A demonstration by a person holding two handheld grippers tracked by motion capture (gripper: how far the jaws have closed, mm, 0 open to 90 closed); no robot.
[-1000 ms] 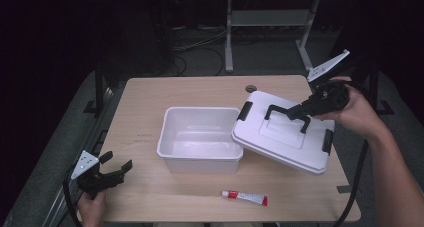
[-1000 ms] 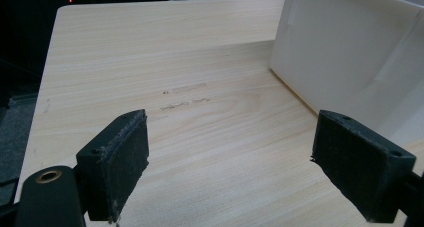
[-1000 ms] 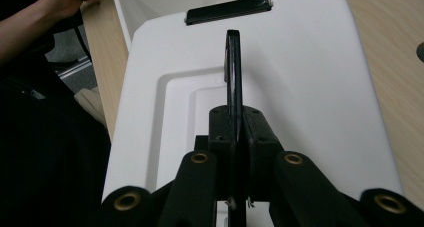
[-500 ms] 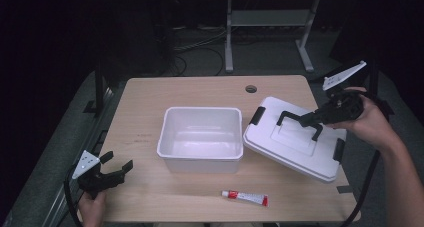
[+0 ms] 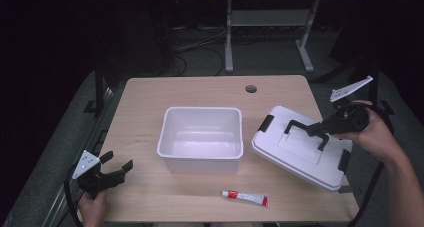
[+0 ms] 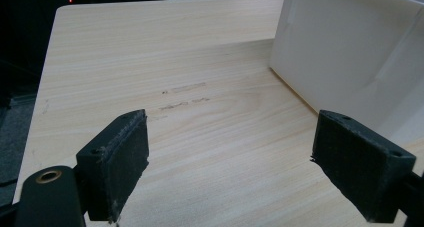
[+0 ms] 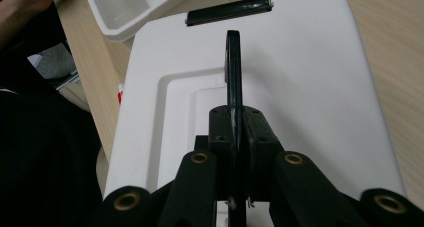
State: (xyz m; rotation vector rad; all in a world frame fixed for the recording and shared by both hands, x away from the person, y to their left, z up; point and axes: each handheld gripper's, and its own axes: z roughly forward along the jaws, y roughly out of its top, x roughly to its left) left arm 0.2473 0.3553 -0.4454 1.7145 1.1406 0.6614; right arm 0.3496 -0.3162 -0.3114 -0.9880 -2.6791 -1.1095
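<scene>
White lid (image 5: 300,154) carried further right of the tub (image 5: 201,138) and lowered (handle (image 5: 305,132) clamped in right gripper (image 5: 320,128) jaws), left gripper (image 5: 114,170) jaws kept wide over the worktop (image 5: 150,102).

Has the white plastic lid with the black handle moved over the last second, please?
Yes. The white plastic lid, gripped by the right tongs, has shifted right, off the open white plastic bin, toward the table's right edge.

The table (image 5: 150,102) is pale wood-grain laminate, smooth and matt; the bin (image 5: 201,138) at its centre looks like white plastic with a slight sheen; the lid (image 5: 300,154) at three o'clock is white smooth plastic with a black plastic handle (image 5: 304,132); the left gripper's (image 6: 230,172) pads (image 6: 120,162) look black, rough and matt.
</scene>
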